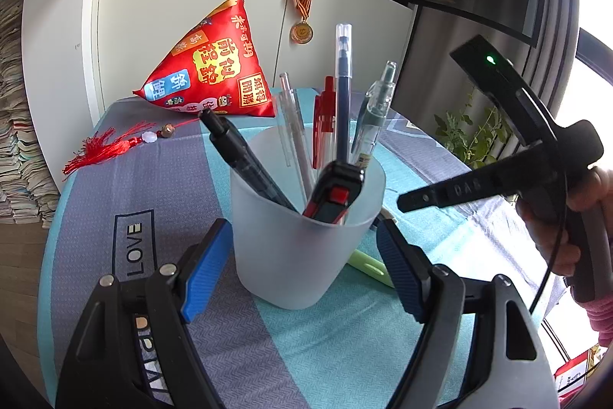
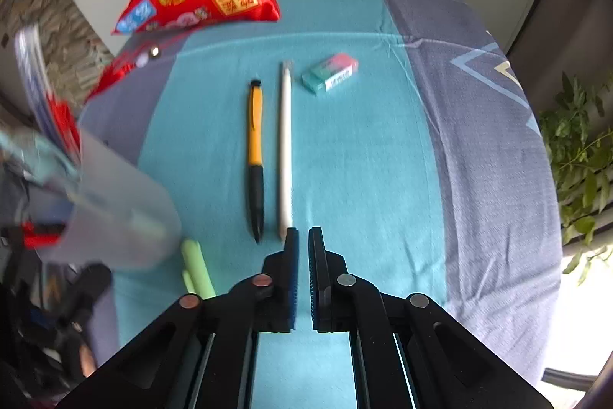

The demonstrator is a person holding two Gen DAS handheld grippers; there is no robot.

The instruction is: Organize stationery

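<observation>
1. The frosted cup [image 1: 302,240] stands on the table cloth [image 2: 364,160], already holding several pens and a red-and-black utility knife [image 1: 335,194].
2. The left gripper [image 1: 302,255] has its jaws spread on either side of the cup, apparently not touching it.
3. The orange pen [image 2: 255,156], white pen [image 2: 284,148] and eraser [image 2: 330,71] lie loose; a green marker [image 2: 197,267] lies beside the cup.
4. The right gripper [image 2: 303,236], nearly pressed together and empty, hovers near the white pen's tip.
5. Likely next: widen the jaws, then straddle that pen.
</observation>
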